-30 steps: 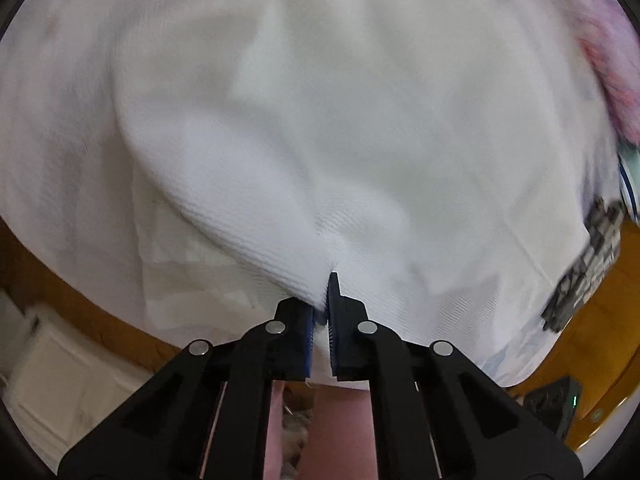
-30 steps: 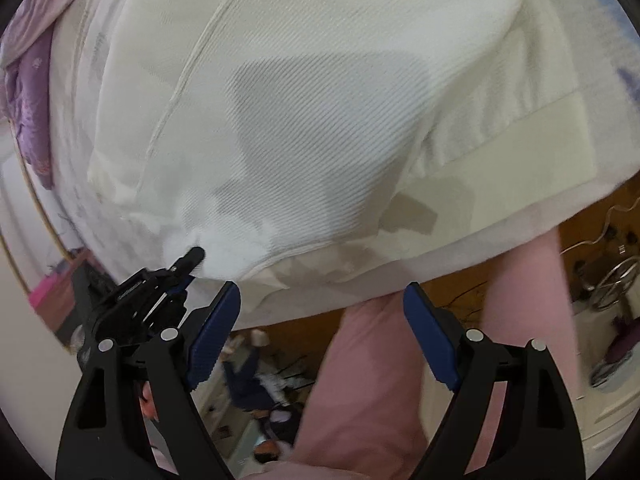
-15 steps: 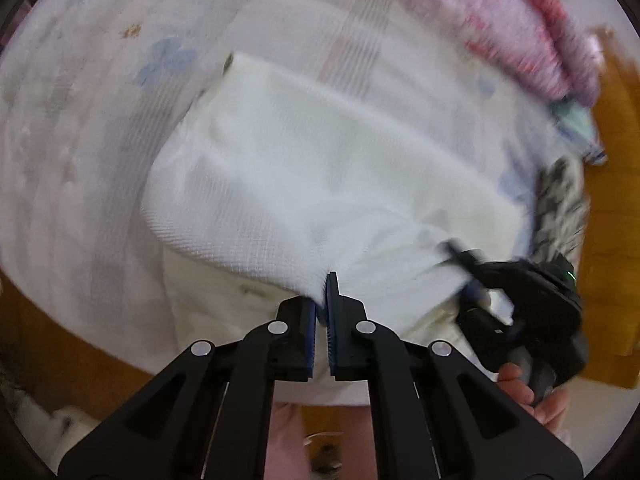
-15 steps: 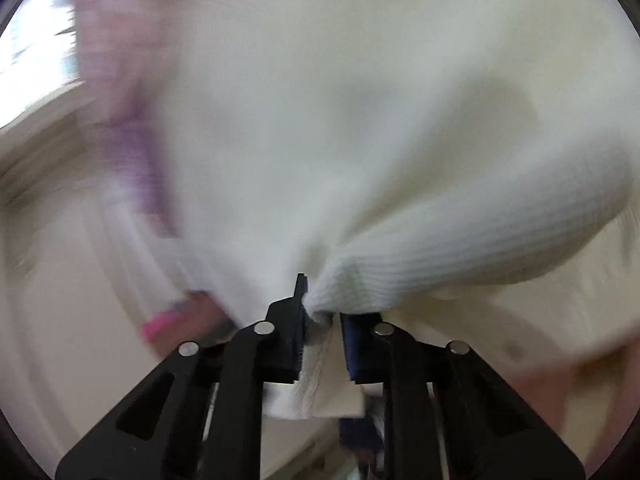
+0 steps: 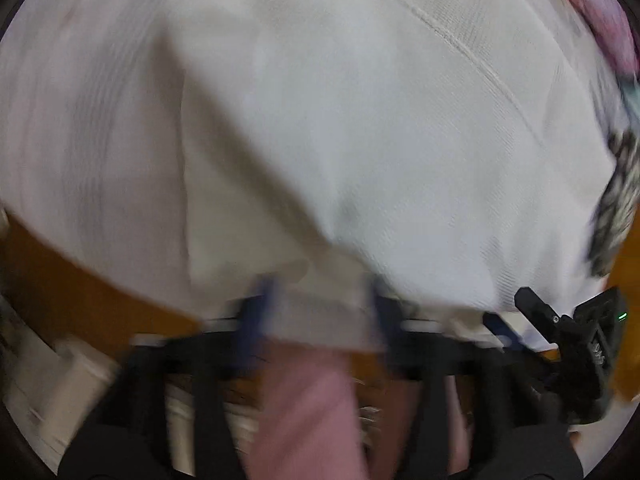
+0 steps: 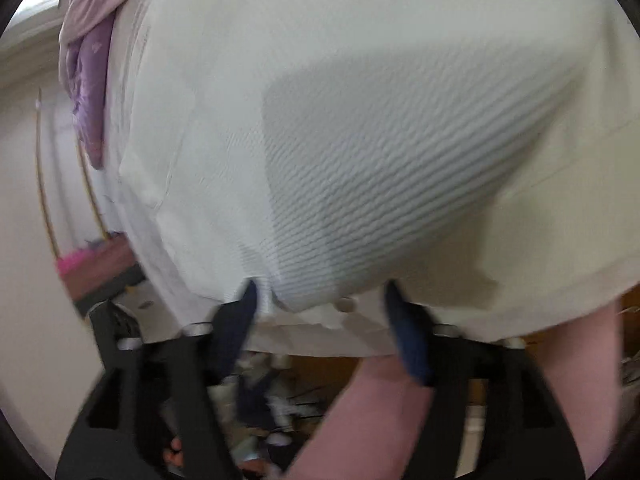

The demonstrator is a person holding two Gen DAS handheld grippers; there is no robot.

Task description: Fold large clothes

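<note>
Both my tongs stand released. The left gripper (image 5: 320,300) has its jaws spread, blurred by motion, with the near edge of the white garment (image 5: 360,140) lying between and just beyond them, not pinched. The right gripper (image 6: 320,300) is likewise spread, its blue pads (image 6: 404,336) either side of the hem and a small button, gripping nothing.

The garment (image 6: 380,160) lies folded on the pale bedsheet (image 5: 60,120), its near edge at the edge of the bed, directly before both tools. A purple cloth (image 6: 88,80) sits at the far left in the right view, well apart from the fold.

Risks, in my judgement:
- The top layer bulges rather than lying flat; left alone, it may slump and spoil the fold.
- The hem overhangs towards me; a careless drag could pull the whole piece off the bed.
- Closing on one layer only would peel the fold open.
</note>
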